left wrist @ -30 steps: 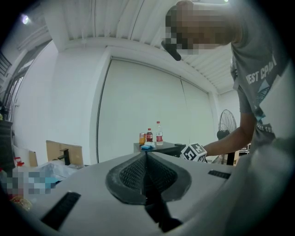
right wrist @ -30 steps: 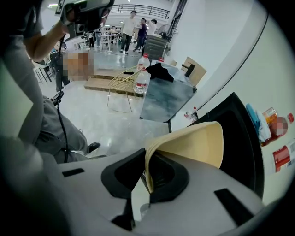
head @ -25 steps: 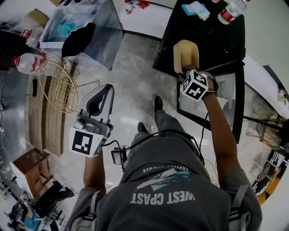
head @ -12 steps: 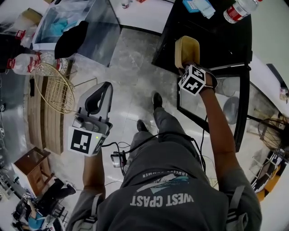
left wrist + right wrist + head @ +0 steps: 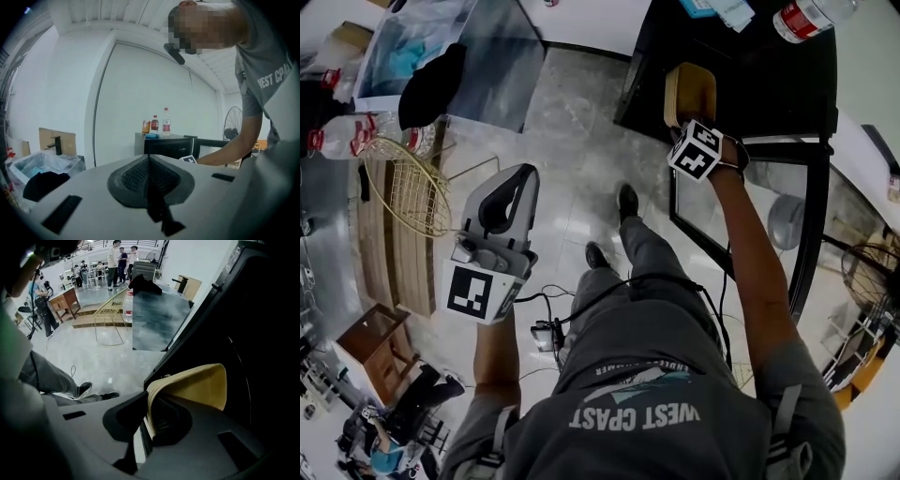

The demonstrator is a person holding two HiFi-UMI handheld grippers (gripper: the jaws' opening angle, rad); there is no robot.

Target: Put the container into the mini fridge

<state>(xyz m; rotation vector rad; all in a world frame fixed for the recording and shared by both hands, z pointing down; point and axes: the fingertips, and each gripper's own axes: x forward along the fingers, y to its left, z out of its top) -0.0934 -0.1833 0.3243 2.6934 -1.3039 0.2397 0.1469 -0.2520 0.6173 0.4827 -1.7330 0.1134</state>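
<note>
Grey lettered T-shirt (image 5: 637, 375), grey trousers (image 5: 652, 267), black shoes (image 5: 626, 202); the left claw (image 5: 527, 176) is white.

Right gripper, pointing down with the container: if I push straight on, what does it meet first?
Probably the black fridge: the container clamped in the right gripper leads, with dark fridge surface right behind it. Depth is unclear, so go slowly.
</note>
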